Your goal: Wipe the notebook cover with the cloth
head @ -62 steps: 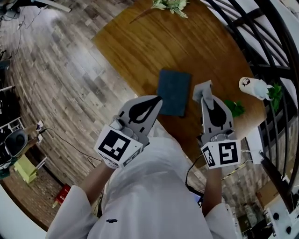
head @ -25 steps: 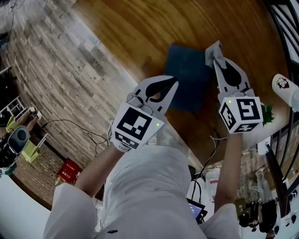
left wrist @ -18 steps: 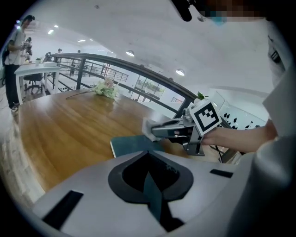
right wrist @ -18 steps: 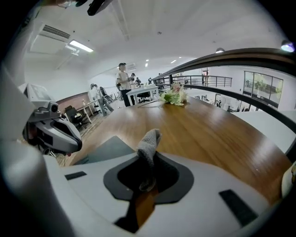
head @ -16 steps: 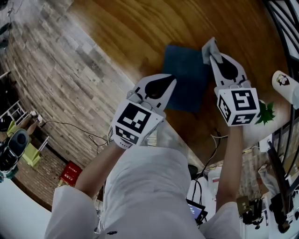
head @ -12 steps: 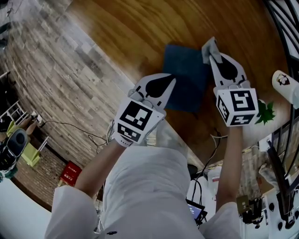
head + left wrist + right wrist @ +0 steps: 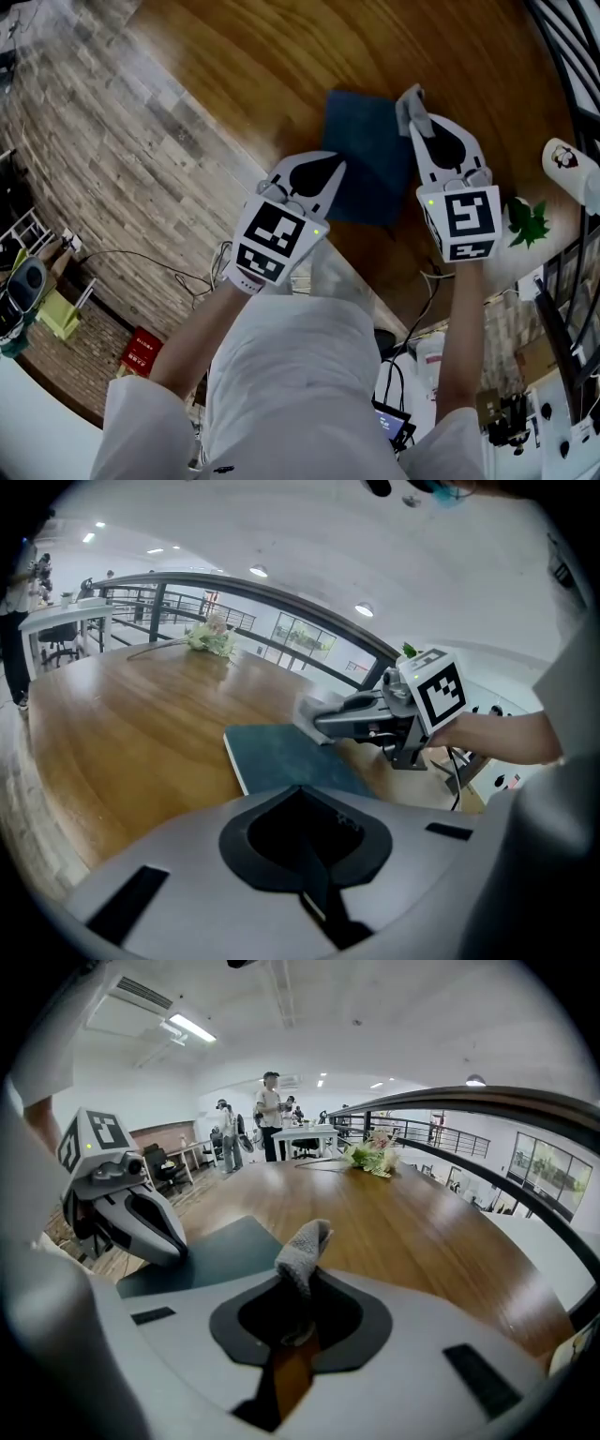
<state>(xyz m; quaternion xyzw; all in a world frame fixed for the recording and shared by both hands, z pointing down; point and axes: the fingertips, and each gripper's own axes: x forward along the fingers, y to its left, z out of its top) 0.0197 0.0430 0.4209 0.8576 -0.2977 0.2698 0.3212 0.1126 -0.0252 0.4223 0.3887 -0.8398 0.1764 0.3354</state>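
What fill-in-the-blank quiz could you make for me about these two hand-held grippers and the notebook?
1. The right gripper is shut on a grey ____.
2. The left gripper has its jaws together and holds ____.
3. The notebook lies flat on a table made of ____.
Missing words: cloth; nothing; wood.
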